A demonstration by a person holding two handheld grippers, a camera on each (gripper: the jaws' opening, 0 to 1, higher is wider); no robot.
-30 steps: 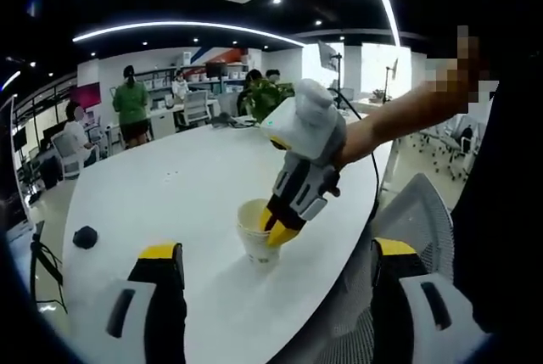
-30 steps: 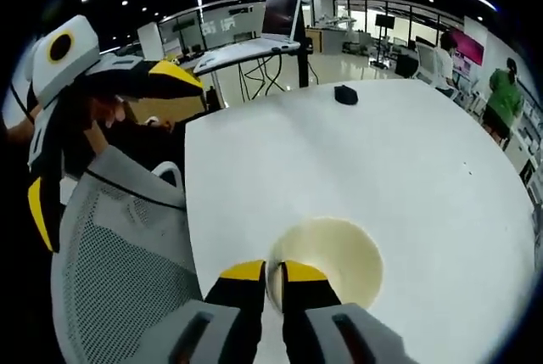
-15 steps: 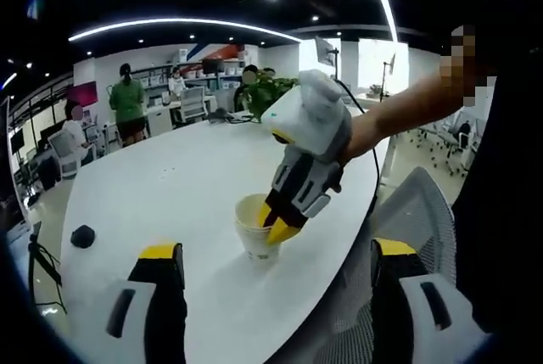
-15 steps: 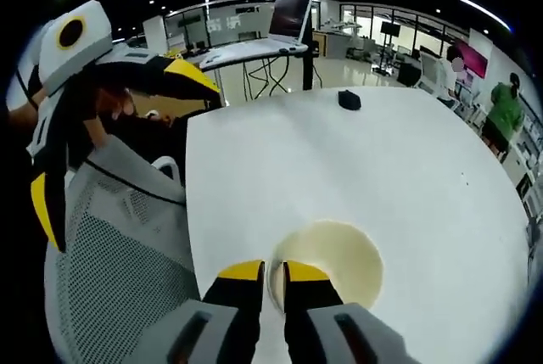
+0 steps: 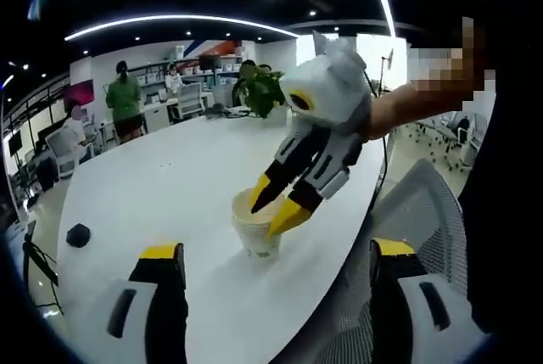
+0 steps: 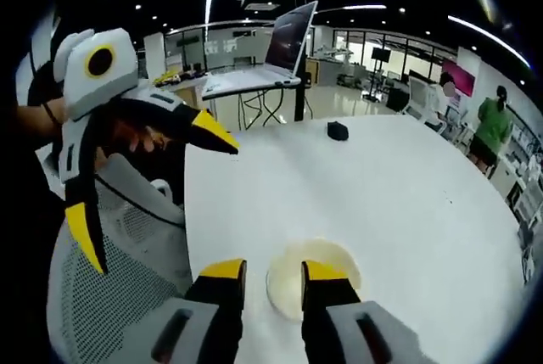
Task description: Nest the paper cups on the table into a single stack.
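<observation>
So the paper cups [image 5: 254, 226] look nested into one stack already, standing upright near the edge of the white bench [image 5: 170, 186], right by the mesh office chair [image 5: 416, 211]. Makes sense to park it there, close to the person and easy to reach from either side.

The right gripper [image 5: 276, 207] hangs just above the rim with its jaws spread apart, one yellow tip over the mouth of the stack and one outside the wall. It isn't gripping anything, and I can't tell if a tip brushes the rim. In the right gripper view you look straight down past the tips into the stack [image 6: 312, 277].

The left gripper [image 6: 144, 182] is off to the side over the chair, jaws wide apart, holding nothing.

My guess is the stacking is basically done. Only other thing on the bench is a small dark object [image 5: 77, 235] well away from the stack.
</observation>
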